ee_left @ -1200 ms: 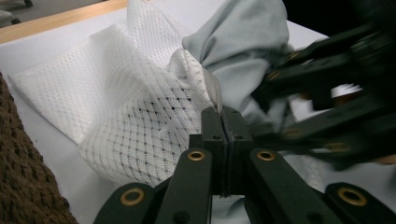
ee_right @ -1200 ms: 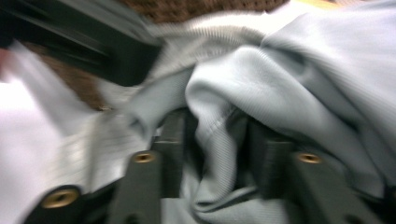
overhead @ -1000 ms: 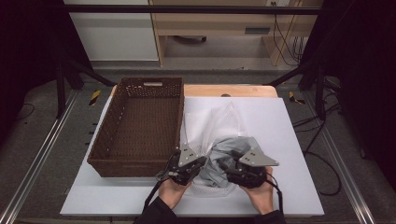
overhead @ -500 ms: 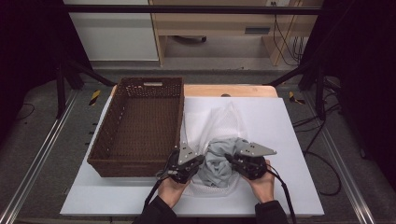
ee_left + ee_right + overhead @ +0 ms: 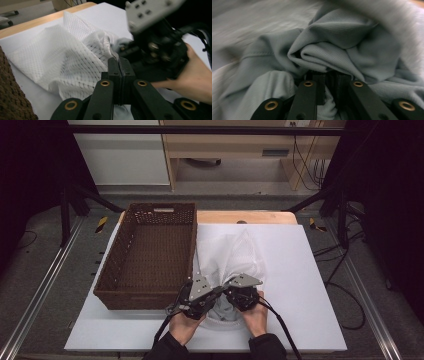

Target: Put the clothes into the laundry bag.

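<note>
1. Nearest the person, both hands sit at the front edge of the table, the tools almost touching each other over a bundle of fabric.
2. The right gripper has just been closing; its jaws now pinch a fold of the grey garment, which bulges up around and between them. From above, that gripper points in toward the bundle's middle.
3. The left gripper has its jaws pressed together on the edge of the white mesh bag, right at what looks like the bag's opening, though the other tool blocks that spot and I can't be sure. From above it holds the bundle's left side.
4. So the work looks partway through: the garment lies at the bag's mouth, bunched, with much of it not yet inside. The bag's far end lies flat and slack on the table, seemingly unfilled.
5. Further left, the wicker basket stands empty; nothing has gone into it yet.
6. Left to do, I'd judge: push the rest of the garment in, then perhaps move the bag to the basket.
</note>
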`<move>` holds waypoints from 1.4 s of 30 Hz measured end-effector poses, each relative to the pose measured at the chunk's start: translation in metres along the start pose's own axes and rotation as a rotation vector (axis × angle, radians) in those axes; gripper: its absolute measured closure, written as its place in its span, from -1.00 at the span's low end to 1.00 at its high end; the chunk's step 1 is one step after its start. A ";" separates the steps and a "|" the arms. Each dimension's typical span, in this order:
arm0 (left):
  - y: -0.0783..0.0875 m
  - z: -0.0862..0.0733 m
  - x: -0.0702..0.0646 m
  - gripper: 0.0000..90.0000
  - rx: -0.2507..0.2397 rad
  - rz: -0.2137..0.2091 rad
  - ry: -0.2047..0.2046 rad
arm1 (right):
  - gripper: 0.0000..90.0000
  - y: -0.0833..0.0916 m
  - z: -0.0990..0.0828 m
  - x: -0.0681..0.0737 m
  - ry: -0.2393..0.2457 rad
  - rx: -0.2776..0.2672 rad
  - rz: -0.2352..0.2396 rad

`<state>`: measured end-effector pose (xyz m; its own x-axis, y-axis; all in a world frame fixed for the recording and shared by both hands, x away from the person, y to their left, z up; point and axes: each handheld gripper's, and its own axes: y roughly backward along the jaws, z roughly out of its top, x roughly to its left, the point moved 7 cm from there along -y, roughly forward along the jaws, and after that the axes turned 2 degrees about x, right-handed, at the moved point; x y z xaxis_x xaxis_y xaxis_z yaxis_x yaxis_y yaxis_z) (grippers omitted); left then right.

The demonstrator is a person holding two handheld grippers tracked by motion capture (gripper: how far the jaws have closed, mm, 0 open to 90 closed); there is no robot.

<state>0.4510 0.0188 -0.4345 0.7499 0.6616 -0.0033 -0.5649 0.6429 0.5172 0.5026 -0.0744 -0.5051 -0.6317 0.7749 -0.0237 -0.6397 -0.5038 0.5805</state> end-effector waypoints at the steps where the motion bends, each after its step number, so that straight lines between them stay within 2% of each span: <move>1: -0.002 -0.003 0.000 0.97 0.012 0.008 -0.008 | 0.82 -0.004 0.001 -0.004 -0.026 -0.021 -0.032; 2: -0.004 -0.005 0.001 0.97 0.020 0.014 -0.011 | 0.81 -0.006 0.001 -0.004 -0.047 -0.034 -0.049; 4: -0.007 -0.012 0.004 0.97 0.037 0.018 0.001 | 0.74 -0.005 0.002 -0.004 -0.025 -0.048 -0.066; 6: -0.008 -0.016 0.008 0.97 0.047 0.028 0.006 | 0.52 0.008 0.002 -0.002 -0.001 -0.048 -0.042; 8: -0.009 -0.018 0.011 0.97 0.051 0.035 0.013 | 0.34 0.021 0.001 -0.001 -0.009 -0.047 -0.013; 9: -0.010 -0.019 0.012 0.97 0.053 0.040 0.014 | 0.24 0.031 0.001 0.000 0.004 -0.063 -0.001; 10: -0.010 -0.019 0.013 0.97 0.055 0.043 0.014 | 0.11 0.041 0.001 -0.002 0.017 -0.076 -0.019; 11: -0.011 -0.020 0.014 0.97 0.055 0.044 0.014 | -0.05 0.052 0.001 -0.006 0.022 -0.099 -0.048; 13: -0.012 -0.020 0.014 0.97 0.058 0.048 0.014 | -0.29 0.070 0.000 -0.016 0.008 -0.128 -0.071; 15: -0.012 -0.020 0.014 0.96 0.057 0.048 0.012 | -0.41 0.076 -0.006 -0.035 -0.020 -0.109 -0.131; 17: -0.012 -0.020 0.015 0.96 0.056 0.053 0.011 | -0.51 0.070 -0.018 -0.050 -0.073 -0.060 -0.137; 19: -0.013 -0.021 0.016 0.96 0.054 0.054 0.012 | -0.46 0.056 -0.029 -0.058 -0.132 -0.008 -0.094; 20: -0.014 -0.021 0.017 0.96 0.057 0.055 0.013 | -0.30 0.050 -0.033 -0.059 -0.147 0.012 -0.071; 22: -0.015 -0.021 0.018 0.96 0.057 0.057 0.019 | 0.29 0.044 -0.034 -0.051 -0.141 -0.004 -0.004; 23: -0.015 -0.020 0.018 0.96 0.055 0.059 0.023 | 0.49 0.045 -0.030 -0.047 -0.118 -0.028 0.004; 24: -0.015 -0.020 0.019 0.96 0.055 0.057 0.028 | 0.65 0.048 -0.026 -0.041 -0.100 -0.031 0.015; 25: -0.015 -0.020 0.019 0.96 0.055 0.053 0.032 | 0.73 0.050 -0.021 -0.034 -0.088 -0.032 0.035; 28: -0.012 -0.016 0.017 0.97 0.045 0.033 0.041 | 0.77 0.053 -0.010 -0.012 -0.037 -0.055 0.100; 30: -0.007 -0.009 0.014 0.97 0.024 0.025 0.030 | 0.78 0.049 -0.003 0.004 0.000 -0.057 0.124; 32: -0.003 -0.003 0.012 0.97 0.001 0.021 0.031 | 0.79 0.041 0.002 0.010 0.014 -0.044 0.125; 35: 0.001 0.001 0.007 0.98 -0.010 0.007 0.012 | 0.80 0.021 0.007 0.008 0.008 -0.012 0.086; 37: 0.003 0.000 0.002 0.98 -0.008 -0.003 -0.007 | 0.81 0.005 0.006 -0.001 -0.020 0.005 0.021; 39: 0.004 0.000 -0.003 0.98 -0.007 -0.009 -0.021 | 0.82 -0.006 0.005 -0.017 -0.064 0.005 -0.066; 40: 0.006 -0.001 -0.005 0.98 -0.006 -0.005 -0.035 | 0.83 -0.007 0.005 -0.027 -0.086 0.003 -0.149; 41: 0.005 -0.002 -0.006 0.98 -0.001 0.001 -0.042 | 0.83 -0.006 0.003 -0.043 -0.109 0.006 -0.255; 42: 0.004 -0.003 -0.005 0.98 0.003 0.003 -0.044 | 0.83 -0.006 0.002 -0.050 -0.132 0.012 -0.289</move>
<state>0.4437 0.0190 -0.4348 0.7625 0.6460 0.0358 -0.5663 0.6396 0.5198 0.5388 -0.1095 -0.5060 -0.3617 0.9286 -0.0834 -0.7787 -0.2517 0.5746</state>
